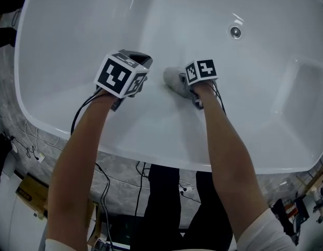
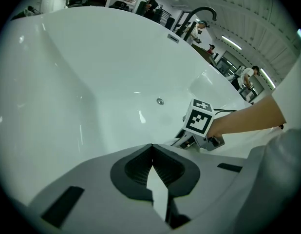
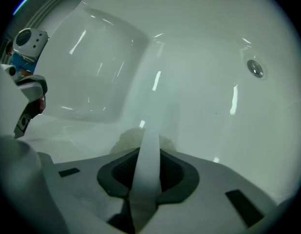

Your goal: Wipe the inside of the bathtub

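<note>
The white bathtub [image 1: 72, 30] contains both my grippers and one grey cloth [image 1: 171, 76], which lies against its inner surface near the middle. My left gripper [image 1: 136, 60] is at 9 o'clock from the cloth, jaws together, nothing between them. My right gripper [image 1: 185, 84] has its jaws clamped on the cloth. The round metal fitting [image 1: 235, 32] is at 1 o'clock, well apart.

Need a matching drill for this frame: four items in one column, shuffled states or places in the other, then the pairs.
1. left gripper
2. right gripper
3. cloth
4. drain

A. grey, bunched against the inside of the bathtub
B. jaws together, empty
C. small metal disc, beyond both grippers
D. jaws clamped on fabric

Pairs: 1-B, 2-D, 3-A, 4-C.
</note>
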`<state>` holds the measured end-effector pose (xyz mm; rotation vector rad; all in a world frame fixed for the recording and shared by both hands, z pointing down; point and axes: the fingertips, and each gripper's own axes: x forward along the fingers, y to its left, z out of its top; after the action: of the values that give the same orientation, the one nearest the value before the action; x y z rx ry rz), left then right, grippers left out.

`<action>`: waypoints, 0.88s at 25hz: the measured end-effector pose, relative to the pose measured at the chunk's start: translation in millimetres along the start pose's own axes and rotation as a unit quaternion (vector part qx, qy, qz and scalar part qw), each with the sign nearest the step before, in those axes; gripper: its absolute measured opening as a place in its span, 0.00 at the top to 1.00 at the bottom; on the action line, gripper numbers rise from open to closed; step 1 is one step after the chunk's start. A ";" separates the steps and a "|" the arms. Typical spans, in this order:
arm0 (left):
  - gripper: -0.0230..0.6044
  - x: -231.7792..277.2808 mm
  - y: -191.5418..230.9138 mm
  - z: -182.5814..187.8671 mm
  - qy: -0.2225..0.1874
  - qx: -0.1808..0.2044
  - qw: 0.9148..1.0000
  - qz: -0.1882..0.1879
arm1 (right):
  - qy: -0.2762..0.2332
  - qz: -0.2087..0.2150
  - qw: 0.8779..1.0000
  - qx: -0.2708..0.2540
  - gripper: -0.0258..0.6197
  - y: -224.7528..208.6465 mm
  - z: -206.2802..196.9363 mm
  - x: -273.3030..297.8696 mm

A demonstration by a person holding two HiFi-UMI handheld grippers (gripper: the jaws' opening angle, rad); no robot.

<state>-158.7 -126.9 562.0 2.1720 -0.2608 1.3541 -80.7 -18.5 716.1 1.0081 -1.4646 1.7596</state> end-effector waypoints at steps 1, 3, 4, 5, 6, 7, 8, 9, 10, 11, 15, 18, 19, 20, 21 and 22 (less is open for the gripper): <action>0.94 5.3 -9.7 5.7 0.000 0.003 1.000 -0.003 | 0.000 -0.002 1.000 0.002 0.82 -10.2 -4.7 -6.2; 0.94 16.2 -29.3 16.4 0.002 0.010 1.000 -0.009 | 0.000 -0.005 1.000 0.008 0.82 -30.7 -14.1 -18.9; 0.94 20.9 -36.2 18.9 0.004 0.013 1.000 -0.012 | -0.001 -0.007 1.000 0.012 0.82 -38.4 -17.5 -22.9; 0.94 24.8 -40.3 18.6 0.008 0.017 1.000 -0.015 | -0.001 -0.008 1.000 0.015 0.82 -43.4 -19.9 -24.7; 0.94 27.8 -42.4 16.4 0.012 0.020 1.000 -0.017 | 0.000 -0.009 1.000 0.017 0.82 -46.2 -21.7 -25.1; 0.94 30.2 -43.5 13.7 0.016 0.024 0.999 -0.020 | 0.001 -0.010 1.000 0.017 0.82 -48.0 -23.3 -25.1; 0.94 32.4 -44.5 11.4 0.019 0.027 0.999 -0.022 | 0.004 -0.013 1.000 0.015 0.82 -49.9 -25.1 -25.2; 0.94 34.6 -46.3 9.8 0.021 0.029 0.999 -0.024 | 0.006 -0.015 1.000 0.013 0.82 -52.4 -27.6 -25.8; 0.95 37.3 -49.9 9.6 0.021 0.030 0.999 -0.026 | 0.008 -0.018 1.000 0.013 0.82 -56.7 -31.1 -27.4; 0.94 41.5 -56.9 12.2 0.021 0.031 0.999 -0.030 | 0.009 -0.020 1.000 0.015 0.82 -64.6 -35.6 -31.7; 0.94 71.6 -108.6 38.5 0.031 0.048 0.997 -0.044 | 0.014 -0.032 0.999 0.024 0.82 -121.8 -61.9 -66.4; 0.94 83.3 -126.9 44.3 0.035 0.055 0.997 -0.052 | 0.019 -0.038 0.999 0.028 0.82 -142.4 -73.9 -75.7; 0.94 86.7 -133.2 47.2 0.037 0.055 0.996 -0.054 | 0.018 -0.039 0.999 0.029 0.82 -148.6 -76.8 -79.6; 0.94 90.7 -140.4 50.5 0.039 0.056 0.996 -0.056 | 0.017 -0.040 0.999 0.031 0.82 -155.5 -79.8 -84.1; 0.94 95.5 -148.2 53.8 0.040 0.057 0.996 -0.058 | 0.017 -0.040 0.999 0.033 0.82 -163.0 -83.3 -88.4; 0.94 101.1 -156.0 57.0 0.041 0.059 0.996 -0.059 | 0.016 -0.040 0.998 0.035 0.82 -170.9 -87.0 -91.9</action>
<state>1.3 -17.2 575.8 2.1830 -0.0212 1.4190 96.6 99.0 714.9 1.0557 -1.3330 1.7714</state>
